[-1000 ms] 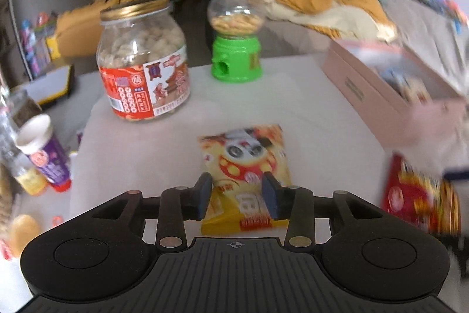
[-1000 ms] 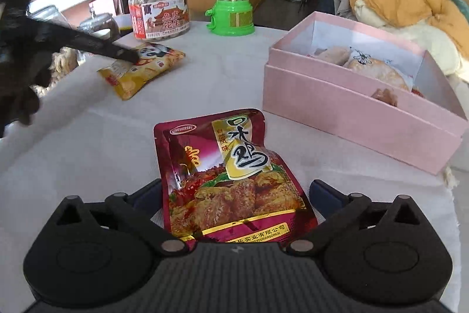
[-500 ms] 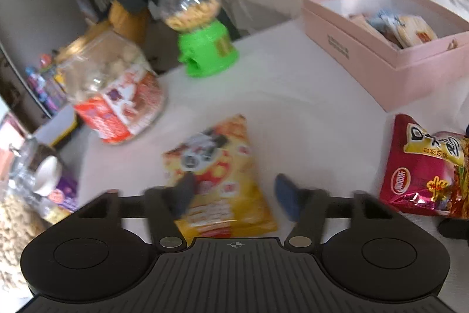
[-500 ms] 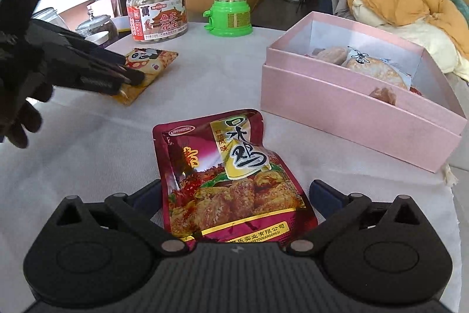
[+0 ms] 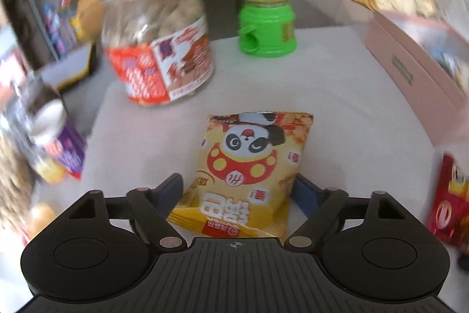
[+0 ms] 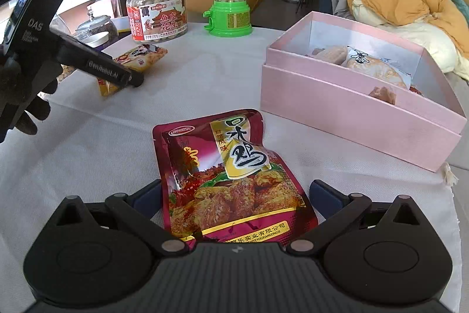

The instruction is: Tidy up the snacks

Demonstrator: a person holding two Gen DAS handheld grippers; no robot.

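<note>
Left gripper [image 5: 237,189] released, jaws spread wide to either side of the yellow panda snack bag [image 5: 249,169]; the jaws have just been opening, and the bag lies flat on the table [image 5: 337,96] between them, pads not pressing on it; in the right wrist view the same gripper [image 6: 133,79] comes in from the left, held by a gloved hand [image 6: 23,96], its tip over the near end of the yellow bag [image 6: 137,59].

Right gripper [image 6: 234,195] also released, jaws wide apart; the dark red chicken snack pouch [image 6: 231,175] lies on the white tablecloth between them, its near end tucked under the gripper body; whether the pads touch the pouch edges I cannot tell; they look clear of it.

Pink box [image 6: 360,107] open, to the right of the red pouch, near but apart; several wrapped snacks [image 6: 372,66] inside.

At the far side of the table: peanut jar [image 6: 156,13] with gold lid, upright; green candy dispenser [image 6: 230,2] just to its right, upright, apart from the jar.

Yellow bag sits in front of the jar, well left of the pink box; left wrist view blurred at the edges; a purple-labelled tube [image 5: 58,148] stands past the left edge of the table.
</note>
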